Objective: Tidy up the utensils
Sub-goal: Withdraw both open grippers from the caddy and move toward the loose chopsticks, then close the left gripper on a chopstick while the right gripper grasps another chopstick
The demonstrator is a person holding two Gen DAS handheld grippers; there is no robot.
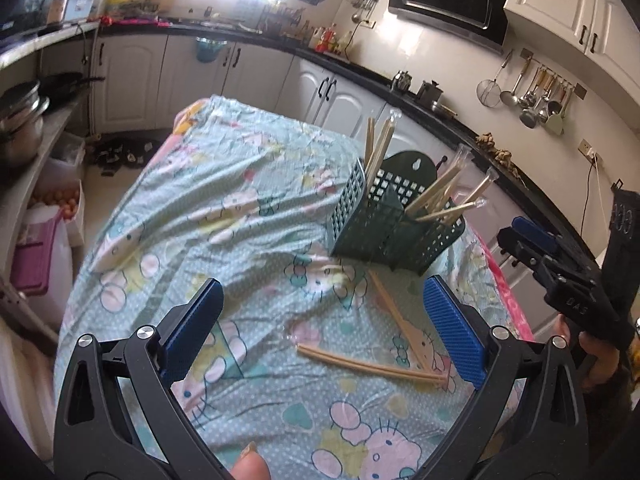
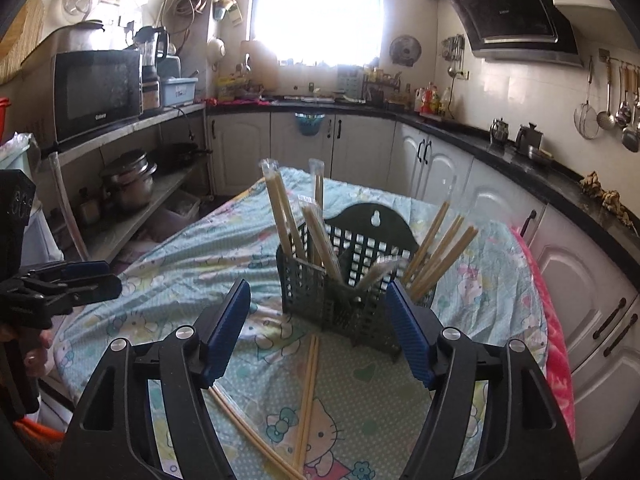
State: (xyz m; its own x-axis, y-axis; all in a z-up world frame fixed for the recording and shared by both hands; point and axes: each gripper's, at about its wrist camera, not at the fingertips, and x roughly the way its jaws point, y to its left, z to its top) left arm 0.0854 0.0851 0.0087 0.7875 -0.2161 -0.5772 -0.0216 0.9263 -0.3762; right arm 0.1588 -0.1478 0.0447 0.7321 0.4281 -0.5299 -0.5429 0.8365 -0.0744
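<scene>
Centrally in both wrist views: dark green perforated utensil basket [image 1: 394,220] [image 2: 344,276] standing on the cartoon-print cloth [image 1: 224,184] [image 2: 192,256] over the counter, wrapped chopsticks [image 1: 448,196] [image 2: 436,256] leaning out of its compartments. Loose on the cloth, lower centre of frame: two chopstick pairs [image 1: 372,366] [image 2: 308,396], crossing near one end. Left gripper [image 1: 320,332] spread wide above them, nothing between the blue pads [image 1: 454,330]. Right gripper [image 2: 318,330] likewise spread, empty, also visible at the right edge of the left view. Beyond, at upper right: hanging ladles [image 1: 532,96] and range hood [image 2: 516,20].
</scene>
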